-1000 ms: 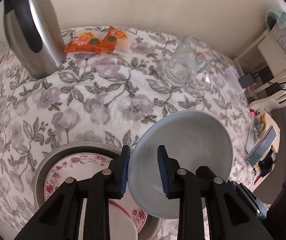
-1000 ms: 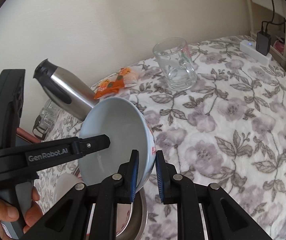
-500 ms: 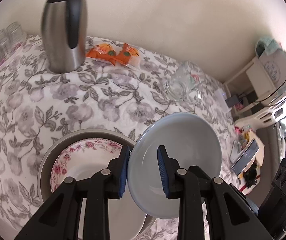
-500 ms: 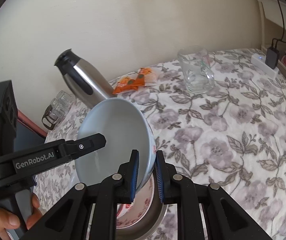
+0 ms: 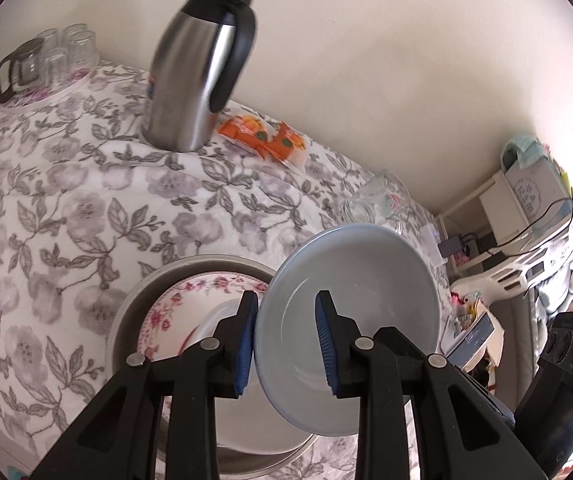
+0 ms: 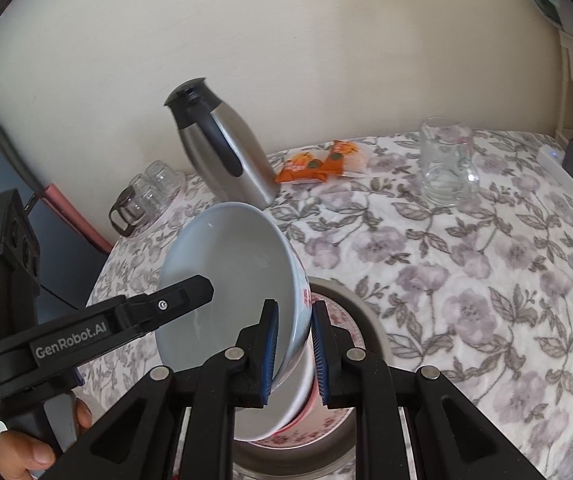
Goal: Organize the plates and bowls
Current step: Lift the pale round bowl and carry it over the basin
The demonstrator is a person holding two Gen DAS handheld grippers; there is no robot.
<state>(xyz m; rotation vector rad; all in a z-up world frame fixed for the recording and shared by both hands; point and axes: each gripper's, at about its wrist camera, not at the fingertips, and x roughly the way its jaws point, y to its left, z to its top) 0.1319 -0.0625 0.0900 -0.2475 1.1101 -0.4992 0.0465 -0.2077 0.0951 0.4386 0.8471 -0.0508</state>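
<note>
The left gripper (image 5: 285, 338) is clamping the near rim of the pale blue bowl (image 5: 360, 312) — tilted above the floral plate (image 5: 190, 304) in the grey pan (image 5: 174, 270) — while the right gripper (image 6: 291, 354) is pinching its opposite rim.

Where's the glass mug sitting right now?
In the right wrist view the glass mug stands upright at the table's far right, near the wall, just right of the orange snack packets and left of the white power strip.
</note>
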